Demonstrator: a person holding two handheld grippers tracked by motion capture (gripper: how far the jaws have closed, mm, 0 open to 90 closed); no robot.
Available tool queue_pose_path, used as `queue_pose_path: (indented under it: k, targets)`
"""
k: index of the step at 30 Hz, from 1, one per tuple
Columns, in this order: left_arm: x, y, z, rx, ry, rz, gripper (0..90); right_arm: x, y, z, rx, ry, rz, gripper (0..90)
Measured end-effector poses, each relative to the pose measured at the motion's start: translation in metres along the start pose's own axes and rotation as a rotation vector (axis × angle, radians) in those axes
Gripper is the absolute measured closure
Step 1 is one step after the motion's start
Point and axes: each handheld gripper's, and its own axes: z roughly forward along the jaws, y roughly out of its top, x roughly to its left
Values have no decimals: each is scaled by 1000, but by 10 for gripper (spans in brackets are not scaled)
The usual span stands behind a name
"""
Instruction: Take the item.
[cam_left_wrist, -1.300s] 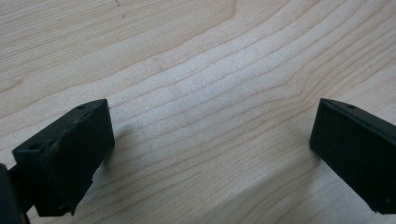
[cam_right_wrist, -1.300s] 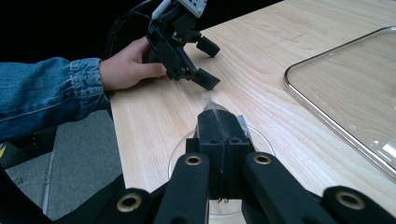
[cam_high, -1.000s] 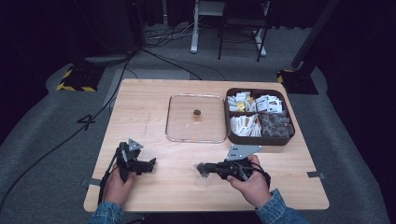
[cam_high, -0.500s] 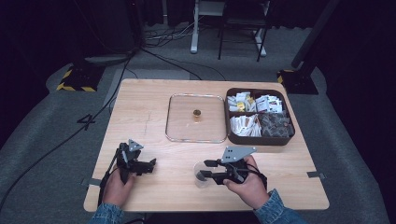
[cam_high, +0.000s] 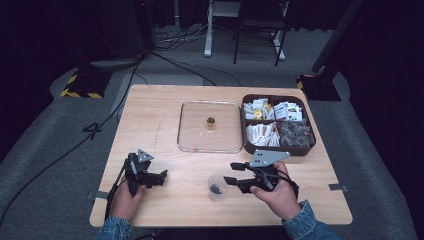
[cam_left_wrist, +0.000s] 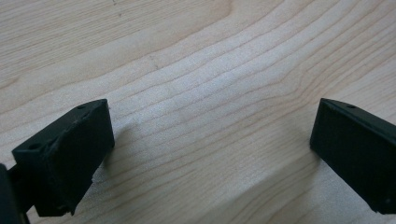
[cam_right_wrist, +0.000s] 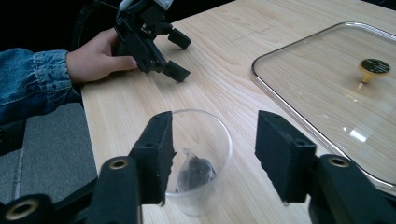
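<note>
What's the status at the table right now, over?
Right hand-held gripper jaws just opened, above the clear plastic cup holding a small dark packet. Left hand-held gripper open, resting on the wooden table. Nothing in the way.

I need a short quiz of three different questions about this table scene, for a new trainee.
1. True or false: the right hand-held gripper is shut on the plastic cup.
2. What lies inside the cup?
A. a small dark packet
B. a spoon
C. nothing
3. Fill in: the glass lid lies on the table, beside the ___ box of packets.

Key
1. False. Its jaws have just been opening and stand apart, with the cup between them.
2. A. The packet rests at the bottom.
3. Brown. The lid lies flat to the left of the box in the high view.
</note>
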Motion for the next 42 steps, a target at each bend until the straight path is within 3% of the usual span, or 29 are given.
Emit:
queue_pose_path:
  k: [2, 4, 8, 13, 22, 28, 36, 42]
  targets:
    - [-1, 0, 0, 1, 3, -1, 1, -5, -1, -7, 6, -16, 17, 370]
    - [-1, -1, -1, 0, 5, -2, 1, -8, -3, -11, 14, -22, 8, 346]
    - [-1, -1, 0, -1, 4, -2, 1, -21, -12, -24, 30, -49, 37, 295]
    - [-1, -1, 0, -1, 4, -2, 1, -31, -20, -37, 27, -84, 57, 289]
    - [-1, 0, 0, 1, 4, -3, 1, -56, -42, -67, 37, -189, 112, 264]
    - [-1, 0, -1, 1, 4, -3, 1, -68, -58, -78, 44, -237, 148, 248]
    - [-1, -1, -1, 1, 4, -3, 1, -80, -71, -90, 72, -323, 135, 223]
    - [-1, -1, -1, 1, 4, -3, 1, -100, -89, -95, 91, -347, 199, 216]
